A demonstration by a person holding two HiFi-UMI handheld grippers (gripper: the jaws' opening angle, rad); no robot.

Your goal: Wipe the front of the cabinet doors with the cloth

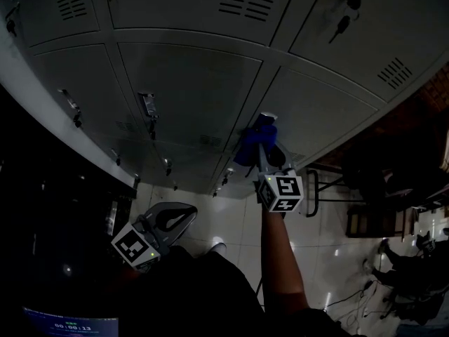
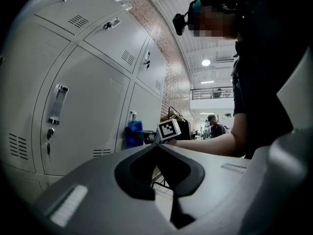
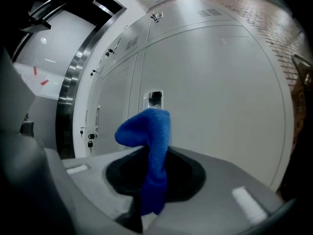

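A bank of grey cabinet doors (image 1: 189, 83) fills the head view. My right gripper (image 1: 262, 140) is shut on a blue cloth (image 1: 254, 140) and holds it against the left edge of a lower door (image 1: 316, 111), just by that door's handle. In the right gripper view the cloth (image 3: 149, 131) sticks up from between the jaws of this gripper (image 3: 154, 153), in front of the handle (image 3: 154, 98) and the door (image 3: 220, 92). My left gripper (image 1: 188, 216) hangs low and away from the doors, shut and holding nothing. Its own view shows its tips (image 2: 157, 147) meeting, with the cloth (image 2: 133, 133) beyond.
Handles (image 1: 148, 105) and hanging keys (image 1: 344, 23) stick out of the doors. A metal-framed chair (image 1: 319, 184) and a brick wall (image 1: 421, 111) are at the right. Cables (image 1: 351, 293) lie on the tiled floor. A person (image 2: 215, 126) stands far off.
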